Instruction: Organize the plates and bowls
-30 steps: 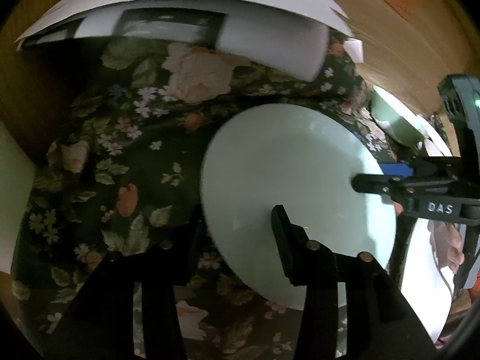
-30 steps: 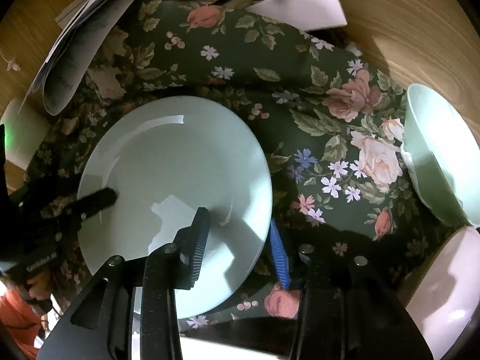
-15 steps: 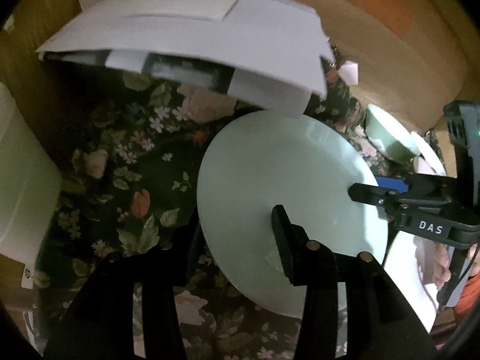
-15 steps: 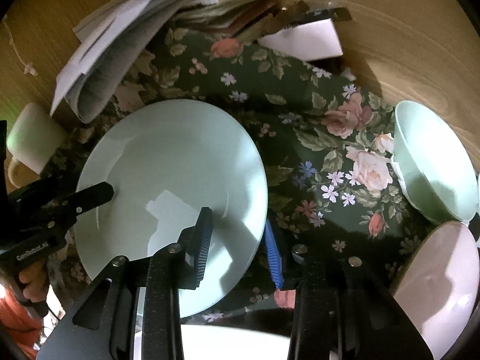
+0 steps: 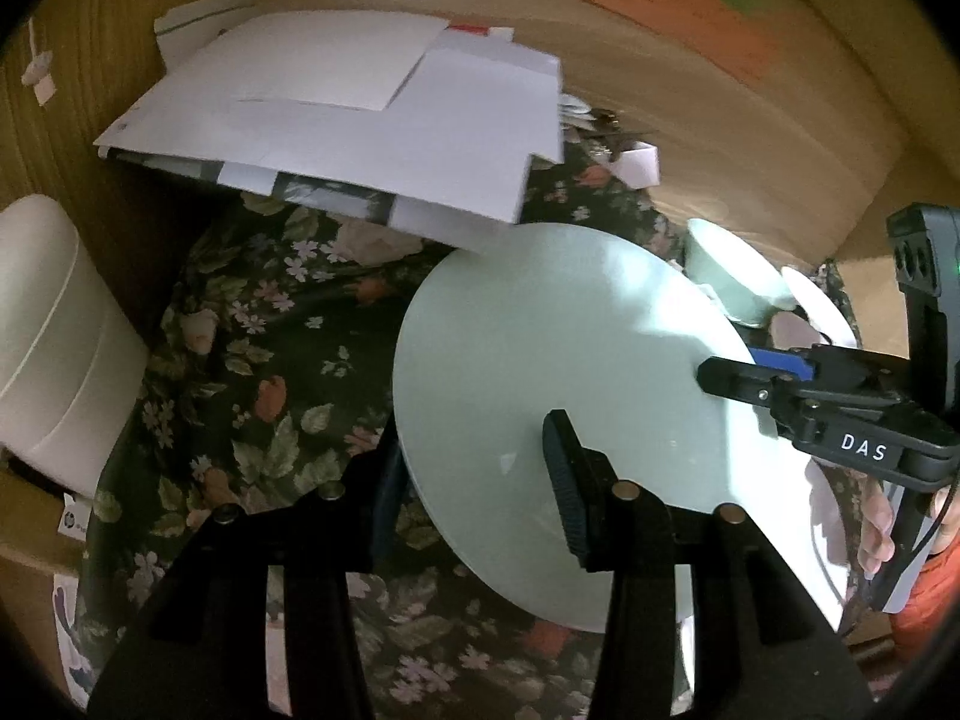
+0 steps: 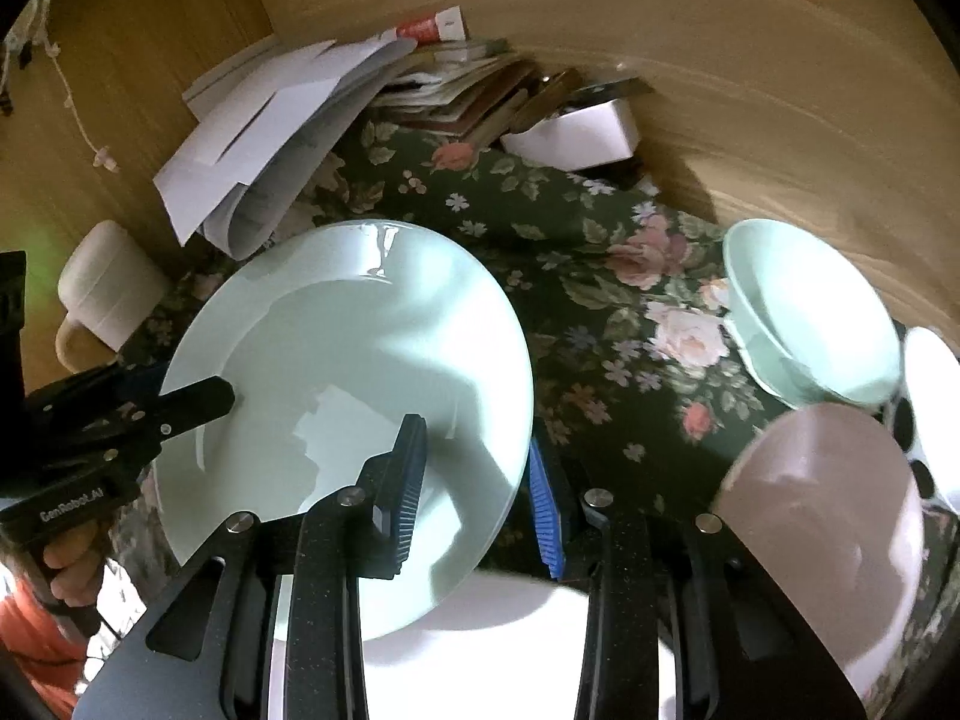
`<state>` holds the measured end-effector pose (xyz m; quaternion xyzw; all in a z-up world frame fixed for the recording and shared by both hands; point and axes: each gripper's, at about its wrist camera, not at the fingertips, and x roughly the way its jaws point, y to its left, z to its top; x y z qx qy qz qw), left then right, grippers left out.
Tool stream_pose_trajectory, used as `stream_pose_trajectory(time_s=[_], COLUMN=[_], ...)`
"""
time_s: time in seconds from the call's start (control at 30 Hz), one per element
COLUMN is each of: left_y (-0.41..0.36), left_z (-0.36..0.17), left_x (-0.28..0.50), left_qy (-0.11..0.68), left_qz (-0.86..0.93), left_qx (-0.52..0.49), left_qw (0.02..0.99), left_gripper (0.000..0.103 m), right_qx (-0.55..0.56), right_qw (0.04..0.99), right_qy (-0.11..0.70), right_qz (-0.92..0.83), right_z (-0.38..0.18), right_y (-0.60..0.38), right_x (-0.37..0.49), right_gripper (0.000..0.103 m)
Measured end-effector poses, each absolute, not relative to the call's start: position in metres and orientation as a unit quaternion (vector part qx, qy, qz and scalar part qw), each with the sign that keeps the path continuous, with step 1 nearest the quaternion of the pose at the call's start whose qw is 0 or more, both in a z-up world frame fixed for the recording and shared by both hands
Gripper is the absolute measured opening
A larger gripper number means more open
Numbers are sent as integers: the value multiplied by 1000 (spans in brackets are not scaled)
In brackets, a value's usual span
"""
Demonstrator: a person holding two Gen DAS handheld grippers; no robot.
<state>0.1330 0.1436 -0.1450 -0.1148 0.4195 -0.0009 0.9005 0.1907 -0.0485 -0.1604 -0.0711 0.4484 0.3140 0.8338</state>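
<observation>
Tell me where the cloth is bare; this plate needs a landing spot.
Bare floral cloth lies between the green plate and green bowl, and again between plate and mug. Crowded: papers at the back, bowls at right.

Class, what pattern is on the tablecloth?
Dark green tablecloth with pink roses; clearest in the right wrist view.
</observation>
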Motion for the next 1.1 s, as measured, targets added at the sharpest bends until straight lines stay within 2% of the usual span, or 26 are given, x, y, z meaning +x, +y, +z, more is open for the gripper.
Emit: stream_pose_trajectory(time_s=[0.57, 1.1], left_y=[93, 53], left_z=[-132, -142], left_x=[102, 74], left_qy=[400, 407], left_qz=[-27, -51], left_qx=[-91, -81], left_qw=[911, 908], left_gripper=[44, 44], right_qx=[-37, 4], right_qw=[852, 864], right_qy=[432, 418], right_qz=[293, 281], right_z=[-155, -157], right_y=[-100, -147], right_x=[141, 106], right_gripper=[30, 30])
